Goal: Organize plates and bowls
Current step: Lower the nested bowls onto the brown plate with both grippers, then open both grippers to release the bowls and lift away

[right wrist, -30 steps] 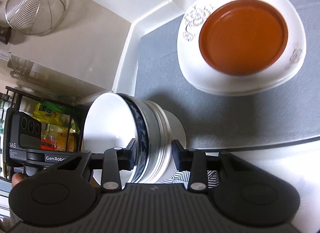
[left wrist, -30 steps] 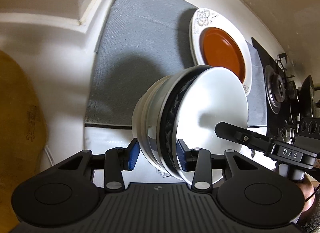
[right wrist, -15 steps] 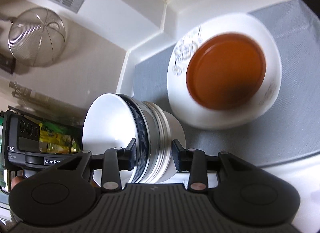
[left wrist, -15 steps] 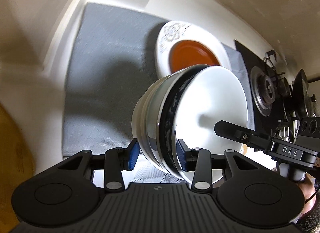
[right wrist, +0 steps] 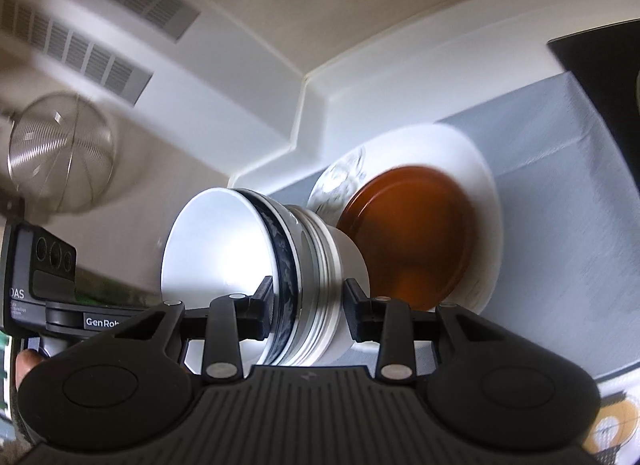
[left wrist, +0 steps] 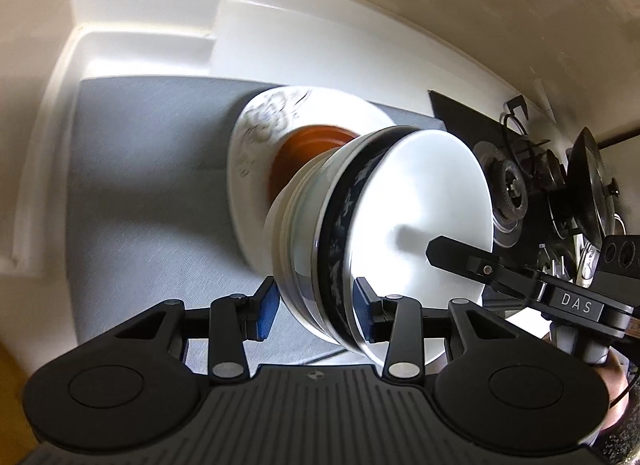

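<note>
Above the grey mat (left wrist: 132, 193): a stack of bowls (left wrist: 372, 233) held on its side between two grippers.
The left gripper (left wrist: 316, 305) and right gripper (right wrist: 308, 305) each clamp the stack's rims, fingers closed on it; behind lies a white floral plate (right wrist: 480, 181) bearing a brown dish (right wrist: 412, 241).

The left gripper (left wrist: 316, 311) points forward with its two fingers level, jaws partly closed and clamped from both sides; the blue pads (left wrist: 265, 307) press inward. The right gripper (right wrist: 308, 311) is posed the same way, its black fingertips (right wrist: 264, 307) closed in from either side in a matching clamp. Each gripper shows in the other's view, facing it from the opposite side, with a bit of the holding hand (right wrist: 26, 363) visible beneath.
</note>
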Available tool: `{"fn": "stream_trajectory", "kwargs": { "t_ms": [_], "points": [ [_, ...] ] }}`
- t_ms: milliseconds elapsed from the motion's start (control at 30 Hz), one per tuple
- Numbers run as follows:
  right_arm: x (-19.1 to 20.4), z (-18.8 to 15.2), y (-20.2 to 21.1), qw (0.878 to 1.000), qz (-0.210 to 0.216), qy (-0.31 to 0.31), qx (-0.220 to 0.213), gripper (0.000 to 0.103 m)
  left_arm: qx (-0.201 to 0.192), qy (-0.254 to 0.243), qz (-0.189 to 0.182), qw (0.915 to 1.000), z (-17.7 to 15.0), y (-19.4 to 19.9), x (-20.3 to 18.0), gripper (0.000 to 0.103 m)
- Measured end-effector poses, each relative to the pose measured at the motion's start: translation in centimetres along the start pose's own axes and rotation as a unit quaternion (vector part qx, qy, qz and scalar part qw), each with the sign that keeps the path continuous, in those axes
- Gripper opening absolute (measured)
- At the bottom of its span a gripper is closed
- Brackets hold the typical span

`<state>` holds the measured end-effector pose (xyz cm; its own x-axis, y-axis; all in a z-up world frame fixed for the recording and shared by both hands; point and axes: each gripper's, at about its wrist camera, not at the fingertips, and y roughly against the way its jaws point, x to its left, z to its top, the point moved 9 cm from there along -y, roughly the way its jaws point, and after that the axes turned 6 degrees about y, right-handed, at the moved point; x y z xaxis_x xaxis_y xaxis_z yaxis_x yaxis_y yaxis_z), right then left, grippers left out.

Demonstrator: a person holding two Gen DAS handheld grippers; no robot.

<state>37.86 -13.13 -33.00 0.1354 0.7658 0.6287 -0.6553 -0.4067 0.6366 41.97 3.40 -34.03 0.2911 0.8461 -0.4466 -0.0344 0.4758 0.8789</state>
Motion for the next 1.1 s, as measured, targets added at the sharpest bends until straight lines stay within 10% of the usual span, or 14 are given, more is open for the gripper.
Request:
{"fn": "stream_trajectory", "kwargs": {
  "t_ms": [1100],
  "points": [
    [-7.4, 1.6, -4.5, 0.998, -0.037, -0.041, -0.01, 0.039, 0.004, 0.01, 0.012, 0.9999, 3.9, -7.5, 0.0, 0.042]
  ]
}}
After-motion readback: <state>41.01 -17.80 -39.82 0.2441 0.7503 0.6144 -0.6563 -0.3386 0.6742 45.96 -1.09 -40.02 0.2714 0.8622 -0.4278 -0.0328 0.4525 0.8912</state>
